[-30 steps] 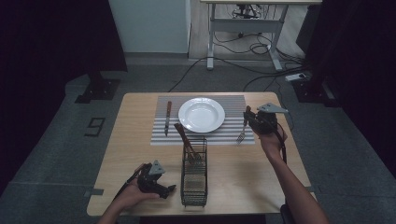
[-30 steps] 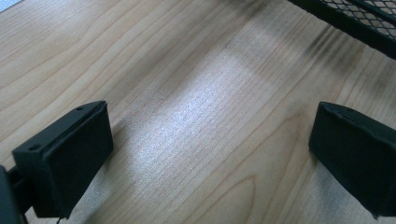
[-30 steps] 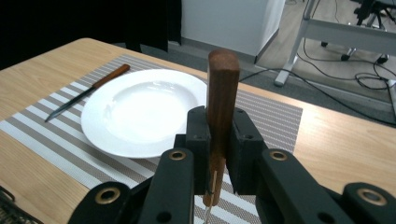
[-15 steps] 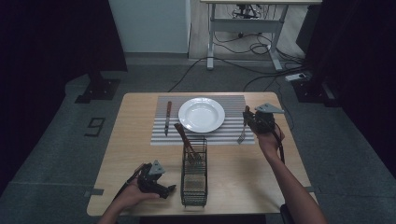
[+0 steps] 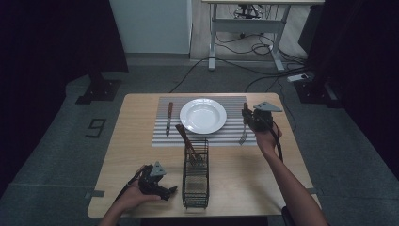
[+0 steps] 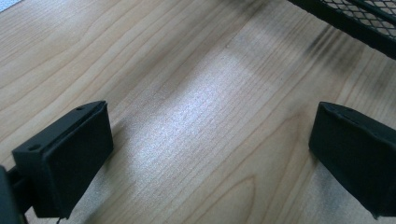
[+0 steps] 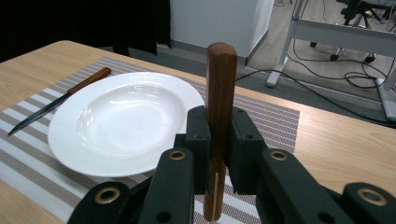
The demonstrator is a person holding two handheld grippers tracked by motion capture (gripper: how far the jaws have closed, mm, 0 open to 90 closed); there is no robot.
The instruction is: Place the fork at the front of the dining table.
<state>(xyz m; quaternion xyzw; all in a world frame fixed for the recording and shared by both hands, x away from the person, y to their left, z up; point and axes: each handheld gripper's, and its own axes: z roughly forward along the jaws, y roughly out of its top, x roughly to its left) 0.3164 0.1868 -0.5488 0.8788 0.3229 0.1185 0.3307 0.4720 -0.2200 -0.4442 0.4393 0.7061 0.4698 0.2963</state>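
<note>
Overhead, forward-down — two close tool-mounted cameras.

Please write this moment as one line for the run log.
right gripper: shut on fork handle, beside plate | left gripper: open, over bare table near wire basket | knife: on placemat

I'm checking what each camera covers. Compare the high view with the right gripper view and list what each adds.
High view alone: the left tool resting near the table's front edge, the black wire basket with a wooden-handled utensil leaning in it, and the fork's tines on the placemat.

Right gripper view alone: the right tool shut on the fork's wooden handle, which stands upright between its jaws.

Both: the white plate, the knife beside it, the striped placemat.
</note>
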